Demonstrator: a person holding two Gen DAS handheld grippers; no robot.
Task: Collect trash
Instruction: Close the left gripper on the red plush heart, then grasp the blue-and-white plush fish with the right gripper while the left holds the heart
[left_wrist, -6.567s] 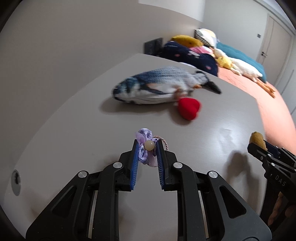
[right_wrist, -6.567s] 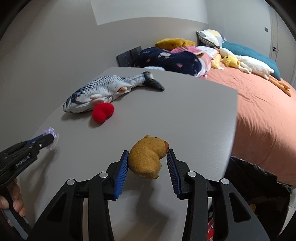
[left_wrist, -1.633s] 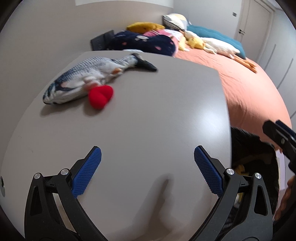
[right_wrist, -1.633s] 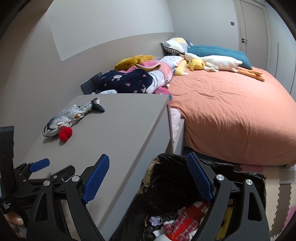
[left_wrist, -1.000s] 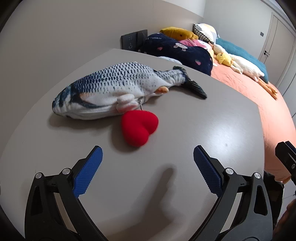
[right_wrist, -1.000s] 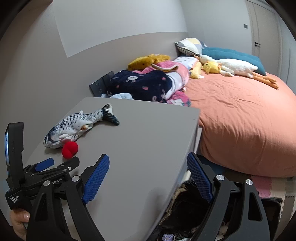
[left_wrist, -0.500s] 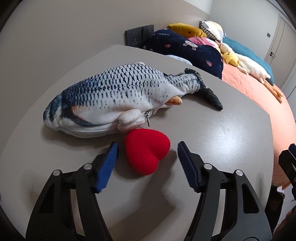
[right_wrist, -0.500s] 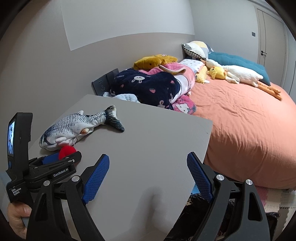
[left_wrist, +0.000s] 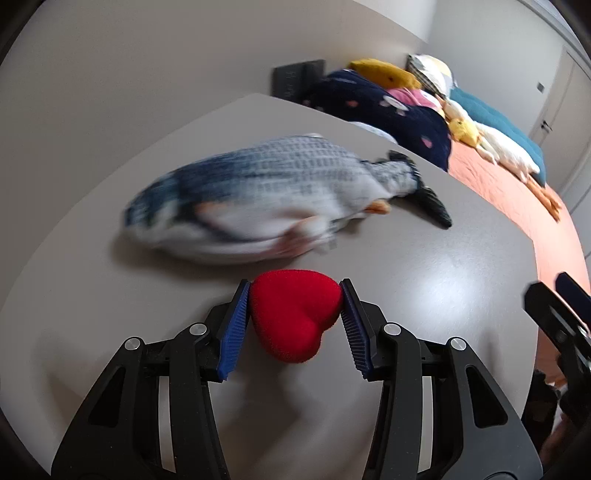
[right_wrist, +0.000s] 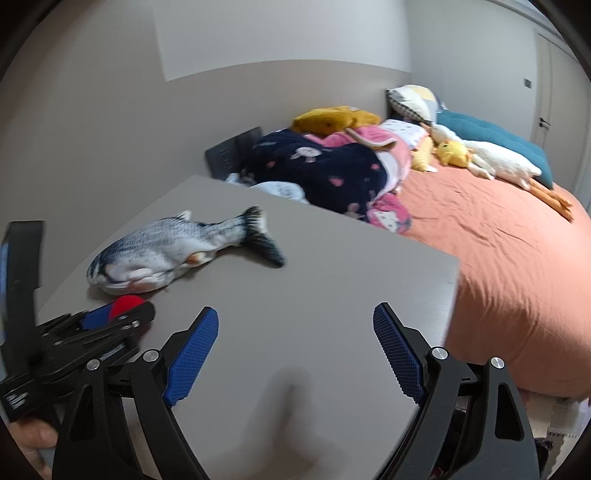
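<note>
- Fingers of the left gripper (left_wrist: 293, 308) stood wide apart a second ago, well short of the red heart (left_wrist: 295, 317); now they are closing, with the blue pads touching both its sides
- Judged from that, pickup has begun; the carry to the trash is not yet done
- Heart: small, plush, bright red, on the grey counter (left_wrist: 443, 280) just in front of the fish plush (left_wrist: 266, 206)
- Right gripper (right_wrist: 295, 350): fingers spread wide, holding nothing, over bare counter

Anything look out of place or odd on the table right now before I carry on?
Nothing spilled or damaged. The fish plush lies flat on the table; the left gripper is closing around the red heart beside it.
</note>
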